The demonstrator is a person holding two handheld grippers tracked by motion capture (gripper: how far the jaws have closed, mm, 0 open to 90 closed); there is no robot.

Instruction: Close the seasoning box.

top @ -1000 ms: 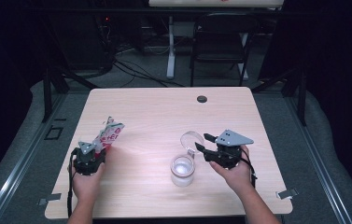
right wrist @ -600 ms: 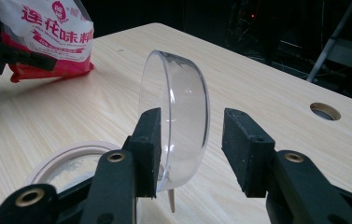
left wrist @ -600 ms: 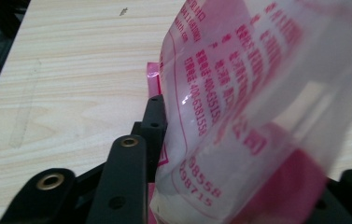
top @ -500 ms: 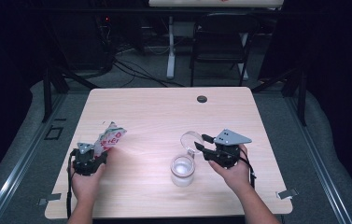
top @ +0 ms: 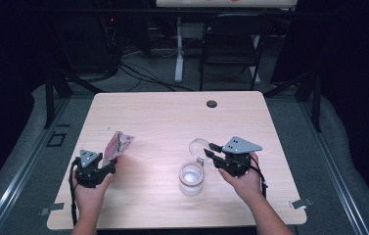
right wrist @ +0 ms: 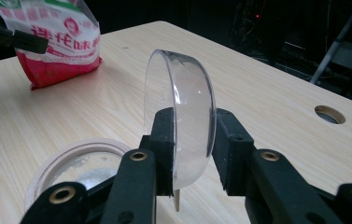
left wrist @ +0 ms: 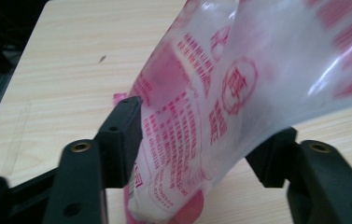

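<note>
Two tools grip one pouch (top: pixel 117 145) and one lid (top: pixel 198 147) beside one jar (top: pixel 191 178).

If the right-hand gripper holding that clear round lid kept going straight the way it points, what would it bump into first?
Probably the red-and-white plastic bag in the left gripper; bare wooden table lies between. The right gripper points across the table, though depth is uncertain.

Table (top: pixel 172 122) lit from above, surroundings dark; bag (left wrist: pixel 239 84) blurred, glare on plastic.
</note>
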